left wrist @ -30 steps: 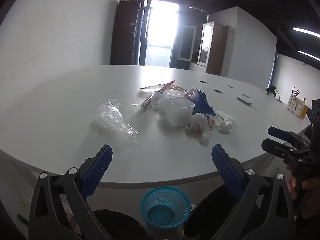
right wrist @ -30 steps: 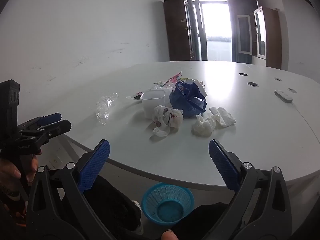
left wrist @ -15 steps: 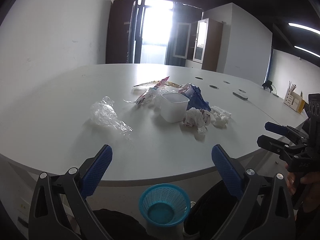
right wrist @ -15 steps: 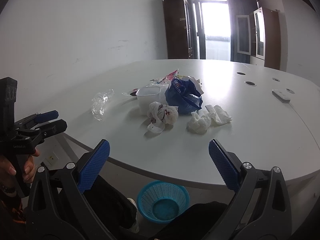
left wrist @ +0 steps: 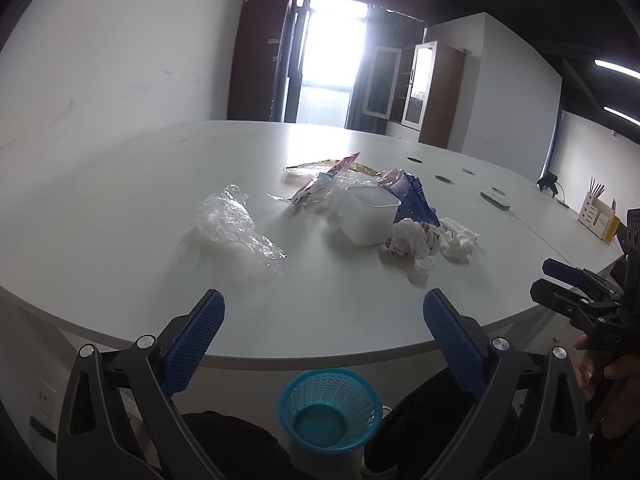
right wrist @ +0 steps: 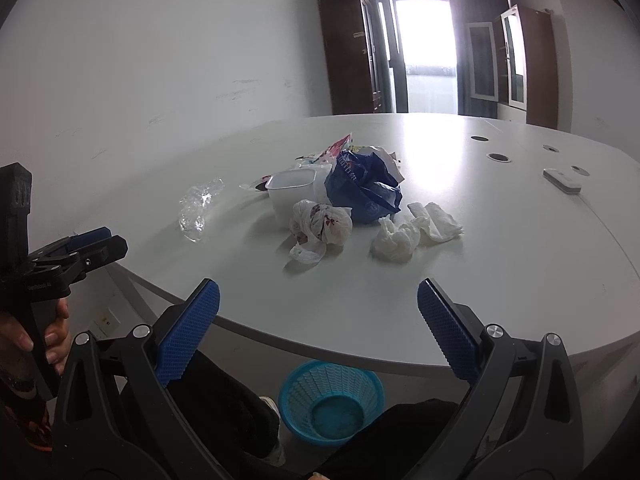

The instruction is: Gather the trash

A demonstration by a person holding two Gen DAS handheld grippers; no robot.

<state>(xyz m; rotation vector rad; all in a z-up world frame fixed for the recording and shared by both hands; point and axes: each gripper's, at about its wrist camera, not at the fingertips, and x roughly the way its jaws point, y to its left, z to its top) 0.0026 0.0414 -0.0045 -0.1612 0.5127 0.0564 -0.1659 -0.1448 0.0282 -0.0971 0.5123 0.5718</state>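
Observation:
Trash lies clustered on the white table (left wrist: pixel 120 208): clear crumpled plastic (left wrist: pixel 232 228) (right wrist: pixel 198 208), a white tub (left wrist: pixel 370 214) (right wrist: pixel 292 192), a blue bag (left wrist: pixel 416 204) (right wrist: pixel 364 186), a crumpled white bag with red print (left wrist: pixel 412 240) (right wrist: pixel 320 222), white tissues (left wrist: pixel 460 240) (right wrist: pixel 416 230) and snack wrappers (left wrist: pixel 320 184) (right wrist: pixel 336 148). A blue mesh basket (left wrist: pixel 330 408) (right wrist: pixel 330 400) stands on the floor below the table's near edge. My left gripper (left wrist: pixel 324 304) and right gripper (right wrist: pixel 318 292) hover open and empty before that edge, short of the trash.
A white remote (left wrist: pixel 496 200) (right wrist: pixel 562 180) lies far right, past round cable holes (right wrist: pixel 499 157). A pen holder (left wrist: pixel 598 216) stands at the far right edge. Dark-trousered legs (right wrist: pixel 224 396) flank the basket. A hand (right wrist: pixel 24 340) holds the left gripper's handle.
Both views drift only slightly. The jaws stay open and the trash has not moved.

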